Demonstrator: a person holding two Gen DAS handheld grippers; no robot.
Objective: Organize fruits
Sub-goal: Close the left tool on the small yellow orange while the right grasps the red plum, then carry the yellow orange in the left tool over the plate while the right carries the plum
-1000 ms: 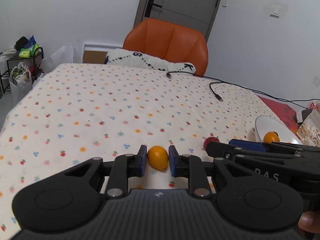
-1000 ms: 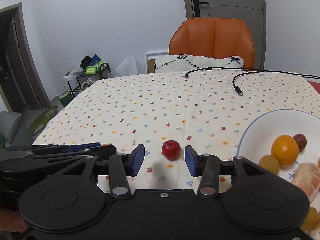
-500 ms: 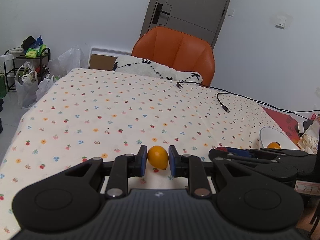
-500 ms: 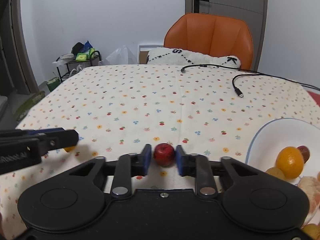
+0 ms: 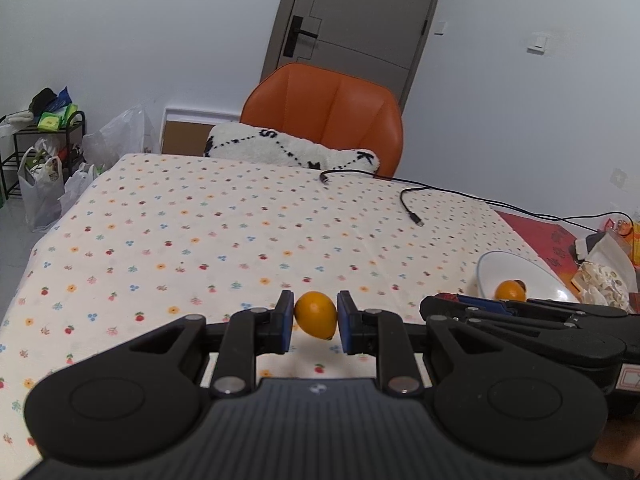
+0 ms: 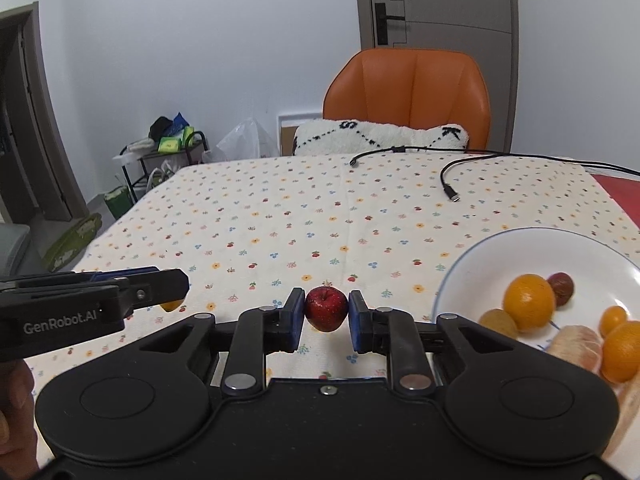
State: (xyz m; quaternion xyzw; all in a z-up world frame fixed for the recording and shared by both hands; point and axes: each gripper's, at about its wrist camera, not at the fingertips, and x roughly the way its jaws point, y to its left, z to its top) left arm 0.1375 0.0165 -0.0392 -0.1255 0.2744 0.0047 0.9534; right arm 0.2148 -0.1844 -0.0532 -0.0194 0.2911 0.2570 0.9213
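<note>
My left gripper [image 5: 315,316] is shut on a small orange fruit [image 5: 316,314] and holds it above the flowered tablecloth. In the right wrist view, my right gripper [image 6: 326,312] is shut on a small red apple [image 6: 326,309], also lifted off the cloth. A white plate [image 6: 472,268] at the right holds an orange [image 6: 529,301], a dark red fruit [image 6: 561,283], a kiwi-like brown fruit [image 6: 498,322], peeled citrus [image 6: 576,347] and more small oranges. The left gripper's side shows at the left of the right wrist view, with the orange fruit [image 6: 171,305] peeking below it.
Two black cables [image 6: 448,184] lie across the far part of the table. An orange chair [image 6: 408,92] with a white cushion [image 6: 380,136] stands behind it. Packets and a box [image 5: 604,264] sit at the table's right edge beside the plate [image 5: 516,268].
The right gripper has shut on the red apple and lifted it. The left gripper has raised the orange fruit higher above the cloth.
</note>
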